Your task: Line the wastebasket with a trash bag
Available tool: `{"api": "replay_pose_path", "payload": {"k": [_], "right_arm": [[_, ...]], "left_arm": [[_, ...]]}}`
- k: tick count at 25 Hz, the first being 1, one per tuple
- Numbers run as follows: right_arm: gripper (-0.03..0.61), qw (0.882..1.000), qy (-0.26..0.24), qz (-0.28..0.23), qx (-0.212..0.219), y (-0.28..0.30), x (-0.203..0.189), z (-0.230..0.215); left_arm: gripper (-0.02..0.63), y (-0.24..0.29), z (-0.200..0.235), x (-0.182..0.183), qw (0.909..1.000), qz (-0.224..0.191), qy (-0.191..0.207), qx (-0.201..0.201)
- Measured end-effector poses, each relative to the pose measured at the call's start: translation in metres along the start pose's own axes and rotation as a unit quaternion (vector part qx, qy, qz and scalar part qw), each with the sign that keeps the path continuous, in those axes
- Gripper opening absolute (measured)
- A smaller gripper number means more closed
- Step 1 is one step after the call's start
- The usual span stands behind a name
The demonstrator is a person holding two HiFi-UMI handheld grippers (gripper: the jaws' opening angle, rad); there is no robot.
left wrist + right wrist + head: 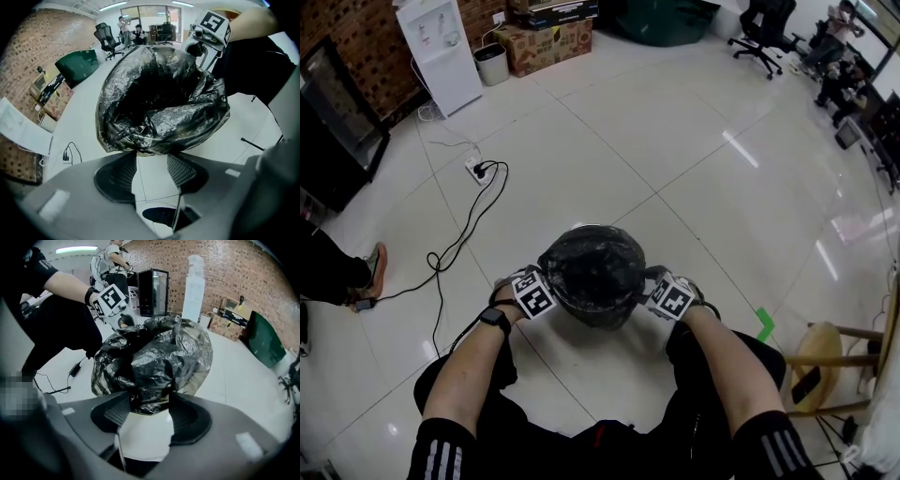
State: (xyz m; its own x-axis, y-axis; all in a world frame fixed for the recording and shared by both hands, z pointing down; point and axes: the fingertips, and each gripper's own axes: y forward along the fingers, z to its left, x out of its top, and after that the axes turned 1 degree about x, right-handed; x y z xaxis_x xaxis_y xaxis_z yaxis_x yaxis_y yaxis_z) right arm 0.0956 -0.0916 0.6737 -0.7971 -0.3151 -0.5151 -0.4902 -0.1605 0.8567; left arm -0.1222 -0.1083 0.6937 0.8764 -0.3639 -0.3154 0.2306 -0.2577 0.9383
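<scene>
A black trash bag [592, 272] lies draped over the wastebasket [149, 412], which stands on the tiled floor [675, 141] between the knees of the person working on it. Only a pale strip of the basket shows under the film.

The left gripper [152, 155] sits at the near rim with its jaws apart and nothing held. The bag's folded edge lies just past the tips. The right gripper [150, 397] is spread wide, a bunched fold of film loose between its jaws and not pinched.

The film looks thin, limp and slick. It is likely to slide or tear if dragged, so the rolled hem at the rim seems the place to take hold.

A power strip and cable [478, 171] lie well off to the left and a wooden stool [830, 361] stands to the right, neither in the way.
</scene>
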Motion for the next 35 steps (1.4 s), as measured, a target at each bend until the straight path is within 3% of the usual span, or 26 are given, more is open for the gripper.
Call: {"api": "replay_pose_path", "payload": {"k": [7,12,15,16,20,22,24,30,33,35], "right_arm": [[0.261,0.999,-0.017,0.022,0.018,0.017,-0.007,-0.006],[0.261,0.999,-0.017,0.021,0.027,0.015,-0.006,-0.007],[0.261,0.999,-0.027,0.023,0.026,0.014,-0.005,-0.009],[0.26,0.999,-0.03,0.023,0.026,0.014,-0.006,-0.009],[0.259,0.999,-0.035,0.026,0.022,0.013,-0.007,-0.011],[0.259,0.999,-0.036,0.03,0.022,0.011,-0.006,-0.011],[0.259,0.998,-0.04,0.032,0.024,0.011,-0.005,-0.011],[0.259,0.998,-0.041,0.033,0.036,0.013,-0.003,-0.01],[0.259,0.997,-0.056,0.036,0.04,0.014,-0.002,-0.013],[0.259,0.997,-0.061,0.034,0.043,0.015,-0.003,-0.014]], "left_arm": [[0.199,0.01,0.015,-0.003,1.0,0.003,-0.003,-0.003],[0.199,-0.001,0.023,-0.028,0.9986,0.018,-0.022,-0.045],[0.199,-0.026,0.053,-0.041,0.9988,0.02,-0.041,-0.018],[0.199,-0.038,0.067,-0.037,0.9987,0.004,-0.051,0.0],[0.195,-0.085,0.112,0.019,0.9864,-0.122,-0.1,0.046],[0.195,-0.101,0.118,0.055,0.9783,-0.176,-0.106,0.031],[0.195,-0.105,0.114,0.089,0.9743,-0.204,-0.096,0.002],[0.195,-0.063,0.096,0.159,0.9766,-0.2,-0.038,-0.069],[0.196,-0.033,0.092,0.174,0.978,-0.181,-0.014,-0.102],[0.196,-0.02,0.088,0.181,0.9738,-0.18,-0.014,-0.138]]}}
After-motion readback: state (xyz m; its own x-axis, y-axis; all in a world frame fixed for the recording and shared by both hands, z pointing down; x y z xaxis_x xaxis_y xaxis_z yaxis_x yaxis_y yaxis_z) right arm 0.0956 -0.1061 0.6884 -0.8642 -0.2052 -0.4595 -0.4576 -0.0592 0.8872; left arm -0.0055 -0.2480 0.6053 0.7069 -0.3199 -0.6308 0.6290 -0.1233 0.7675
